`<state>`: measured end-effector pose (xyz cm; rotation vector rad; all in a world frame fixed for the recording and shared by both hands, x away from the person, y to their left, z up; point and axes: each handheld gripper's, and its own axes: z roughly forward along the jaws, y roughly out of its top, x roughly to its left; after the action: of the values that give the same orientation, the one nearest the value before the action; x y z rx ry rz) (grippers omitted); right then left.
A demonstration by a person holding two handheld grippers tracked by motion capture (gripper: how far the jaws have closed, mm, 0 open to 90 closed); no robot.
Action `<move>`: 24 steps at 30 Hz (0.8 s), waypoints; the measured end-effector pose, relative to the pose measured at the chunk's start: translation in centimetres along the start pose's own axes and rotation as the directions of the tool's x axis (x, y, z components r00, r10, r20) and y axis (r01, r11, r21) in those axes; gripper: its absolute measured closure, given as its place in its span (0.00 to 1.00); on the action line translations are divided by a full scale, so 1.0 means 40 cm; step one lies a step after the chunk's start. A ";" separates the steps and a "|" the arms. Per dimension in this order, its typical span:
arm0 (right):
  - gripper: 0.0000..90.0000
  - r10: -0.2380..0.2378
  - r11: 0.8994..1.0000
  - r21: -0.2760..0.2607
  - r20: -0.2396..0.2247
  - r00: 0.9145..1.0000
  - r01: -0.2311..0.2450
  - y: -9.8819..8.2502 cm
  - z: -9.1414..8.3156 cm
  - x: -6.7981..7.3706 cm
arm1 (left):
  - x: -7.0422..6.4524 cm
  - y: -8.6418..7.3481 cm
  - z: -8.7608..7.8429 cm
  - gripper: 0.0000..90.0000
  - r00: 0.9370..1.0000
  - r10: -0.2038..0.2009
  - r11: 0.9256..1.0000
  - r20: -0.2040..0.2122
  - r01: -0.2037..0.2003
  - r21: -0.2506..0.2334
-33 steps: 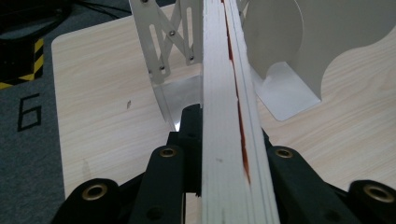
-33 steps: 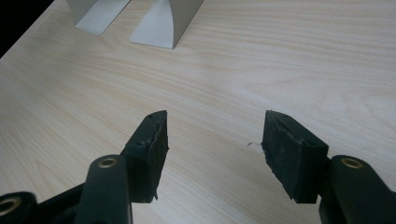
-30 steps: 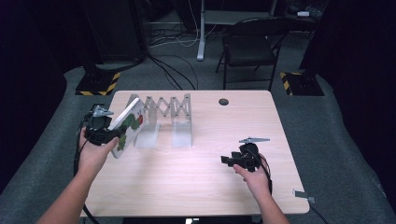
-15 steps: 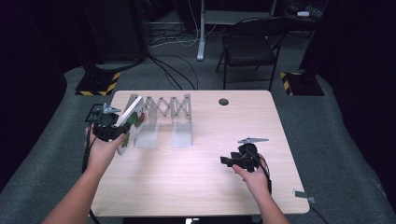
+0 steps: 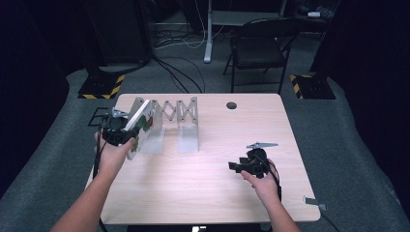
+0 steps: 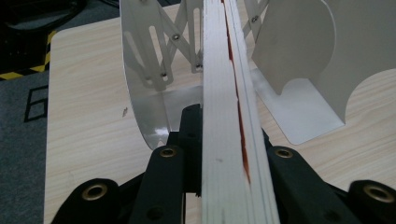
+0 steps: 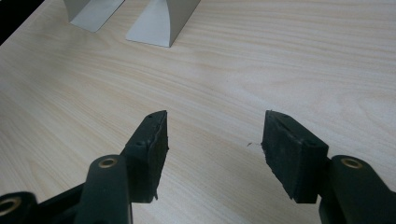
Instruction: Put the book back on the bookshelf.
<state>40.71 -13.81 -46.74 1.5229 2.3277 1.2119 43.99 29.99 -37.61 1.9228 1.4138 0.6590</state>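
Left gripper [image 5: 126, 137] pinching tilted book [image 6: 229, 116] beside bookend rack [image 5: 180, 121], right gripper [image 7: 212, 149] spread, low over table [image 5: 193, 193]

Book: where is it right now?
The book is at the table's left in the high view, clamped tilted in the left hand-held gripper, over the left end plate of the metal expanding rack.

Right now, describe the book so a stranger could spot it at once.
Start at the wooden table and look to its far left corner, where a metal folding rack stands. The book is tilted at the rack's left end, clamped in the left gripper. It is thin and white, with a green and red cover, unlike the bare silver plates.
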 end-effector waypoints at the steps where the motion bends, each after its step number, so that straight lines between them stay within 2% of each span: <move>1: 0.45 -0.001 1.000 -0.002 -0.001 1.000 0.001 0.000 0.000 0.000 | -0.001 -0.003 0.002 0.84 1.000 0.007 1.000 -0.005 -0.007 0.003; 4: 0.45 -0.008 1.000 -0.007 0.003 1.000 0.008 0.000 -0.001 0.002 | -0.008 -0.009 0.008 0.84 1.000 0.015 1.000 -0.008 -0.015 0.012; 10: 0.45 -0.005 1.000 -0.001 0.004 1.000 0.005 -0.001 -0.002 0.011 | -0.005 -0.019 0.028 0.84 1.000 -0.014 1.000 -0.007 0.014 0.014; 12: 0.45 -0.036 0.999 -0.014 0.004 0.999 0.036 0.000 0.001 0.006 | -0.005 -0.022 0.037 0.84 1.000 -0.018 1.000 -0.014 0.018 0.023; 15: 0.45 -0.010 1.000 0.002 0.005 1.000 0.010 0.000 -0.001 0.009 | -0.005 -0.025 0.046 0.84 1.000 -0.020 1.000 -0.024 0.020 0.023; 17: 0.45 -0.015 1.000 -0.001 0.005 1.000 0.015 0.000 0.000 0.008 | -0.003 -0.027 0.050 0.84 0.999 -0.018 1.000 -0.028 0.018 0.022; 20: 0.45 -0.010 1.000 -0.001 0.005 1.000 0.010 0.000 -0.001 0.009 | -0.002 -0.038 0.056 0.84 0.999 -0.040 0.999 -0.027 0.040 0.019; 24: 0.45 -0.012 1.000 -0.001 0.003 1.000 0.012 -0.001 0.001 0.010 | -0.002 -0.057 0.066 0.84 0.999 -0.048 0.999 -0.027 0.048 0.019</move>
<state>40.50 -13.46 -46.66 1.5066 2.3308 1.2075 44.46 29.82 -41.08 1.8956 1.4828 0.6524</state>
